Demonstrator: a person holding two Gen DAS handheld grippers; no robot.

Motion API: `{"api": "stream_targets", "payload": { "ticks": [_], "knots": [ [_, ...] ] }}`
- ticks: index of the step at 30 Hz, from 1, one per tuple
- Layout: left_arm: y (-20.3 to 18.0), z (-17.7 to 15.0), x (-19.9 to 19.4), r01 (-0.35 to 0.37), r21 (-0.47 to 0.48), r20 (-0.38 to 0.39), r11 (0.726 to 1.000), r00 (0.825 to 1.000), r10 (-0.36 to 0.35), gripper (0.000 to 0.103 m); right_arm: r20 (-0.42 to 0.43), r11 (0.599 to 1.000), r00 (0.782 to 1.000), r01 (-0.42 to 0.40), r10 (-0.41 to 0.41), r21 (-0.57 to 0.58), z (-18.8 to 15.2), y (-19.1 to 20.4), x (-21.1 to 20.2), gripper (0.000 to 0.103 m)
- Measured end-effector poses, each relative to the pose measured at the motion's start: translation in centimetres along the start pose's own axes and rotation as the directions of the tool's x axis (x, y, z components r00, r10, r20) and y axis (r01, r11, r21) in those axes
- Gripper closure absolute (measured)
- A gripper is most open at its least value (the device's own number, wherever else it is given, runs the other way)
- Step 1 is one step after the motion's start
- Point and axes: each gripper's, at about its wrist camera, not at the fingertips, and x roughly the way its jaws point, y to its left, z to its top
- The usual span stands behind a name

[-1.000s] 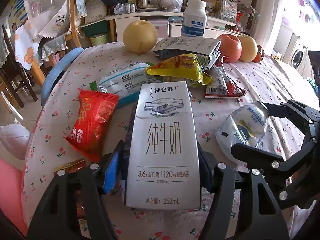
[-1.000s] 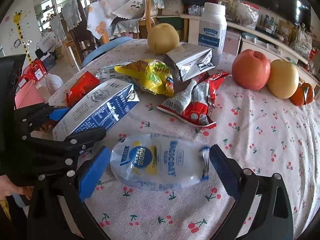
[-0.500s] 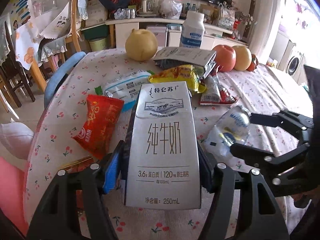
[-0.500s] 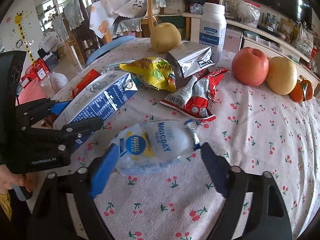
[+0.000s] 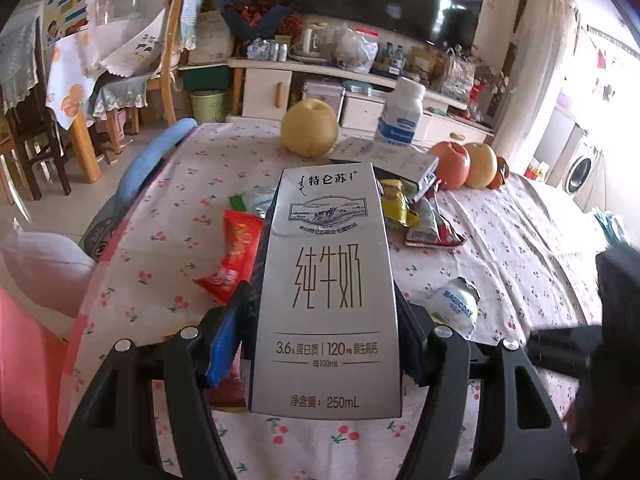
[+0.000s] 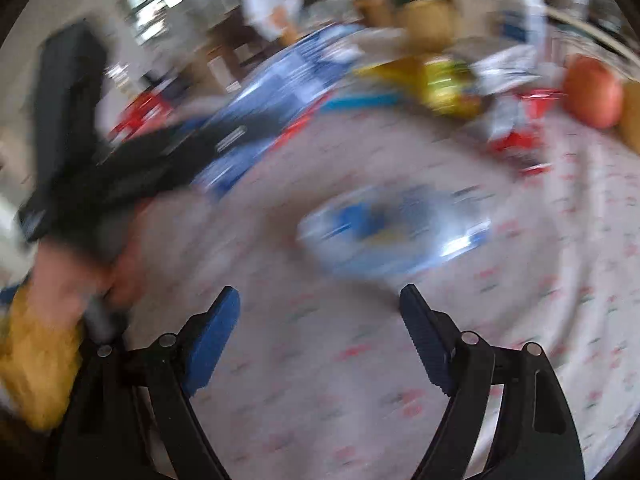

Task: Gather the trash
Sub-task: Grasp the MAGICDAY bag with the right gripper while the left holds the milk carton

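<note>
My left gripper (image 5: 324,332) is shut on a grey 250 mL milk carton (image 5: 326,292) and holds it above the cherry-print tablecloth (image 5: 500,248). A clear crushed plastic bottle (image 5: 456,310) with a blue label lies on the cloth to the carton's right; in the blurred right wrist view the bottle (image 6: 394,236) lies ahead of my right gripper (image 6: 320,300), which is open and empty. Red (image 5: 232,252), yellow (image 5: 394,202) and red-white (image 5: 432,226) wrappers lie behind the carton.
A pear (image 5: 309,128), a white pill bottle (image 5: 401,114), an apple (image 5: 451,164) and more fruit stand at the table's far side. A silver foil bag (image 5: 384,158) lies there too. A blue chair back (image 5: 154,156) stands at the table's left edge.
My left gripper has lifted the milk carton higher. My right gripper has pulled back from the plastic bottle, which now lies on the cloth outside its jaws. The right view is motion-blurred.
</note>
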Motion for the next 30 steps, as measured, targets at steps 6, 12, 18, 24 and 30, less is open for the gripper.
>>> {"api": "stream_targets", "payload": {
  "ticks": [6, 12, 18, 24, 30],
  "knots": [
    [1.3, 0.0, -1.2, -0.012, -0.026, 0.031, 1.000, 0.999, 0.013, 0.037, 0.063, 0.976, 0.992, 0.119, -0.110, -0.179, -0.3, 3.0, -1.0, 0.021],
    [2.0, 0.1, -1.5, -0.027, -0.049, 0.044, 0.998, 0.999, 0.029, 0.037, 0.102, 0.961, 0.956, 0.272, -0.275, 0.039, 0.3, -1.1, -1.3, 0.016],
    [2.2, 0.1, -1.6, -0.029, -0.050, 0.051, 0.998, 0.998, 0.032, 0.037, 0.120, 0.978, 0.983, 0.120, -0.142, 0.173, -0.1, -1.3, -1.5, 0.014],
    [3.0, 0.1, -2.2, -0.035, -0.083, 0.077, 0.996, 0.996, 0.041, 0.037, 0.141, 0.956, 0.968, 0.171, -0.209, 0.238, 0.9, -1.3, 0.1, 0.014],
    [3.9, 0.0, -2.8, -0.034, -0.115, 0.090, 0.993, 0.995, 0.044, 0.037, 0.166, 0.929, 0.941, 0.242, -0.295, 0.279, 3.4, -1.5, 1.7, 0.014]
  ]
}}
